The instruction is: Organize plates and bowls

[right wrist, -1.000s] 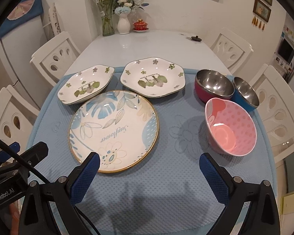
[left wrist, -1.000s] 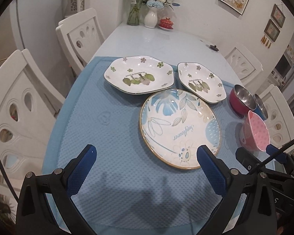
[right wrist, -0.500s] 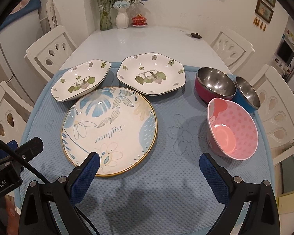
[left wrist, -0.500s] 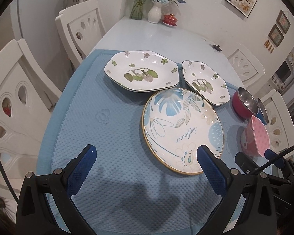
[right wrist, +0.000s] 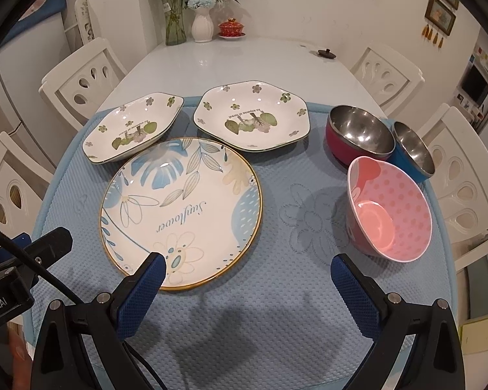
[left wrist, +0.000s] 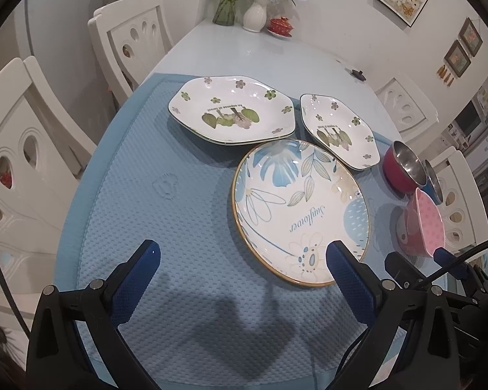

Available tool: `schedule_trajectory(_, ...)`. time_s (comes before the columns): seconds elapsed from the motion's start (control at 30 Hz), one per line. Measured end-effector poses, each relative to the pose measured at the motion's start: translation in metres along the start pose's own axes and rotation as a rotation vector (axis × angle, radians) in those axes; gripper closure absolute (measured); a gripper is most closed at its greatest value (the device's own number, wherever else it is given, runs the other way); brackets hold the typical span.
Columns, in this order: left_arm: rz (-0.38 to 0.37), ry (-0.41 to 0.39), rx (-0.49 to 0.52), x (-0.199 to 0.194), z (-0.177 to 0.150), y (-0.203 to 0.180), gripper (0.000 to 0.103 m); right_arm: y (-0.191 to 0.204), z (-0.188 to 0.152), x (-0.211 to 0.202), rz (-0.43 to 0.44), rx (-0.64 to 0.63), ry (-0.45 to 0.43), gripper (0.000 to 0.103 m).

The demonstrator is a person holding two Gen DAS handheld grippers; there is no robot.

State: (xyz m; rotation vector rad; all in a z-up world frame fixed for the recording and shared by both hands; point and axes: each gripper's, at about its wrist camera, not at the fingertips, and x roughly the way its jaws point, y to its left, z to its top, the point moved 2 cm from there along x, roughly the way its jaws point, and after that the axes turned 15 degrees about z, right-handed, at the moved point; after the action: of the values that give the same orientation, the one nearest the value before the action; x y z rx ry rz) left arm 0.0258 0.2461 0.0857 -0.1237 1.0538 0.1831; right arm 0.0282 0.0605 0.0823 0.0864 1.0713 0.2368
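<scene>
Both your grippers, left [left wrist: 240, 255] and right [right wrist: 246, 268], hang spread and empty over the mat [right wrist: 276, 318]. The round plate [right wrist: 180, 213] lies at the right gripper's 11 o'clock; slide one finger under its near rim, pinch, lift level.

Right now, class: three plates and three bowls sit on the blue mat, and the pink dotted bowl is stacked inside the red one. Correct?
Not quite. The pink dotted bowl stands alone on the blue mat, in front of the red bowl, as the right wrist view shows. Three plates, three bowls: correct.
</scene>
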Motion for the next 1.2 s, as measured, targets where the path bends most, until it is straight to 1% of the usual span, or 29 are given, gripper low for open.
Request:
schedule_trajectory(0.33, -0.001, 0.004, -0.002, 0.001, -0.002, -0.001, 0.002, -0.002, -0.001, 0.002, 0.006, 0.012, 0.012, 0.002)
schedule_trajectory(0.6, -0.002, 0.020, 0.000, 0.009, -0.001, 0.001, 0.002, -0.003, -0.002, 0.007, -0.006, 0.003, 0.021, 0.002)
schedule_trajectory(0.73, 0.005, 0.026, -0.004, 0.013, 0.001, 0.004, 0.002, -0.011, 0.005, 0.011, -0.033, -0.004, 0.014, 0.002)
schedule_trajectory(0.97, 0.004, 0.043, -0.020, 0.023, 0.005, 0.007, 0.002, -0.025, 0.017, 0.020, -0.035, 0.015, 0.025, 0.002)
schedule_trajectory(1.2, 0.031, 0.050, -0.004, 0.036, 0.012, 0.009, 0.002, -0.027, 0.024, 0.040, -0.020, 0.013, 0.061, 0.002)
